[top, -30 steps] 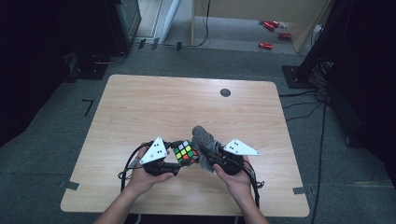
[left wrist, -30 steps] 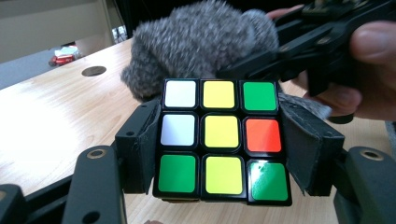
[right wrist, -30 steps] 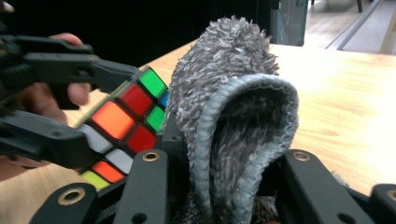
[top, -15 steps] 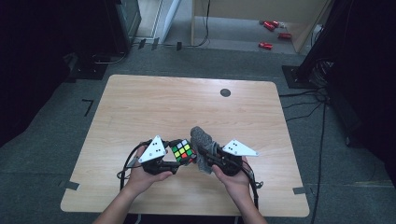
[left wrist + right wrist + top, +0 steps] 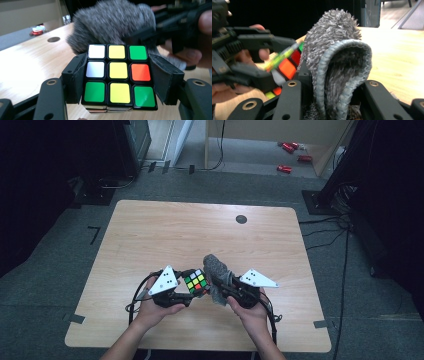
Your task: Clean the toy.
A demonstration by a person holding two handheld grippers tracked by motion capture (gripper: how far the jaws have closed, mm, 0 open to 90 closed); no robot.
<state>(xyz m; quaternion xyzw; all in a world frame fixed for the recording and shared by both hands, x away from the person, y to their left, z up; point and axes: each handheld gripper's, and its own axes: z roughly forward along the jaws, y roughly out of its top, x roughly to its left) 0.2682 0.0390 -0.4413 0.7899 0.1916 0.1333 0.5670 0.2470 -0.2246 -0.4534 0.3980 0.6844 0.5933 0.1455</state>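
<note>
I have the puzzle cube (image 5: 120,77) clamped between the jaws of my left gripper (image 5: 192,292), which are closed tight against two opposite sides, and it hangs just above the near middle of the wooden table (image 5: 165,235). My right gripper (image 5: 220,287) is closed part-way on a folded grey cloth (image 5: 337,67), whose fuzzy loop stands up past the jaw tips. The job in hand looks like wiping the cube: both things are gripped and brought together, and in the left gripper view the cloth sits right behind the cube's far edge, though I cannot tell whether it is touching. How much has been wiped I cannot judge; the faces turned towards me look clean, and working round the other sides seems to remain. The cube has no long axis; its mixed white, yellow, green and orange face points back along the left gripper. The cloth's long axis runs out along the right gripper's jaws, tip up and away from me.
</note>
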